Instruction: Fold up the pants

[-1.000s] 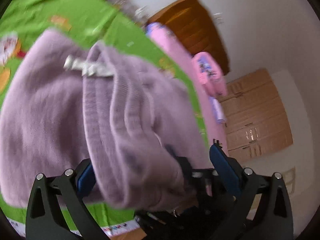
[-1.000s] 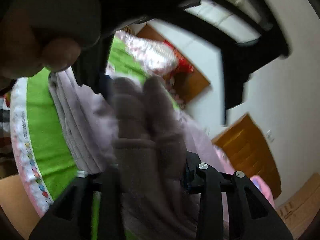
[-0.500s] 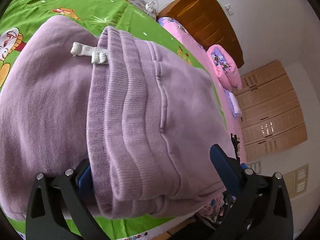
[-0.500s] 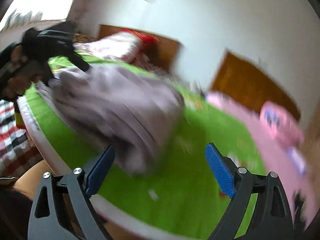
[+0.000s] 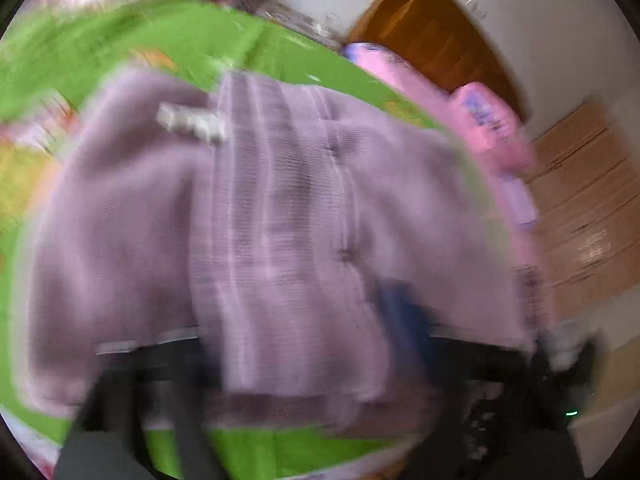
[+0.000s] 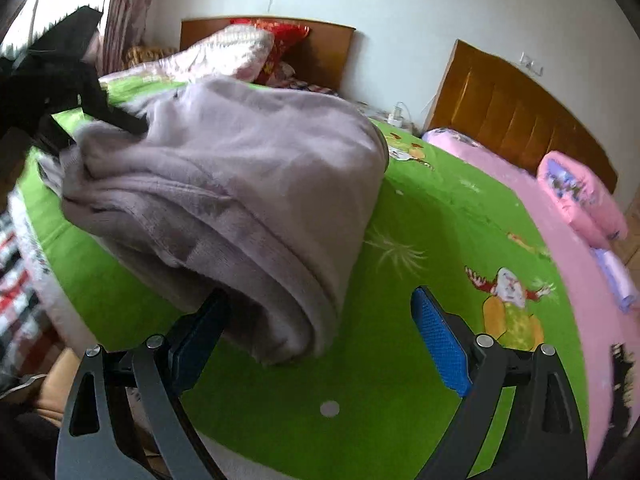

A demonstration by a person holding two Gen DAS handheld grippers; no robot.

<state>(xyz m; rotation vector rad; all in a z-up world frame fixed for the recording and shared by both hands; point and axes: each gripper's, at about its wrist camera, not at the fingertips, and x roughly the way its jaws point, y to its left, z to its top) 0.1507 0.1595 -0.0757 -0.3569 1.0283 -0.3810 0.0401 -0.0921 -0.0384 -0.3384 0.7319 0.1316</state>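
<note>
The lilac pants (image 6: pixel 240 168) lie folded in a thick bundle on the green cartoon sheet (image 6: pixel 400 264). In the blurred left wrist view their ribbed waistband (image 5: pixel 280 220) and white drawstring (image 5: pixel 192 124) fill the frame. My left gripper (image 5: pixel 280 340) is closing, and its jaws pinch the near fold of the bundle. The right wrist view shows that same left gripper (image 6: pixel 60 92) at the bundle's far left corner. My right gripper (image 6: pixel 320 340) stands wide open at the bundle's near end. Its left pad (image 6: pixel 200 332) sits beside the cloth; its right pad (image 6: pixel 436 344) is over bare sheet.
A pink quilt (image 6: pixel 520 200) and pink pillow (image 6: pixel 580 196) lie along the right. Wooden headboards (image 6: pixel 512 108) stand against the far wall, with a wardrobe (image 5: pixel 580 208) further right. Pillows (image 6: pixel 232 52) are piled at the back. Checked cloth (image 6: pixel 16 272) hangs at the left edge.
The left jaws have narrowed from wide apart onto the pants' fold, and the left hand is moving. The right gripper let the cloth go, opened wider and drew back to the bundle's end.
</note>
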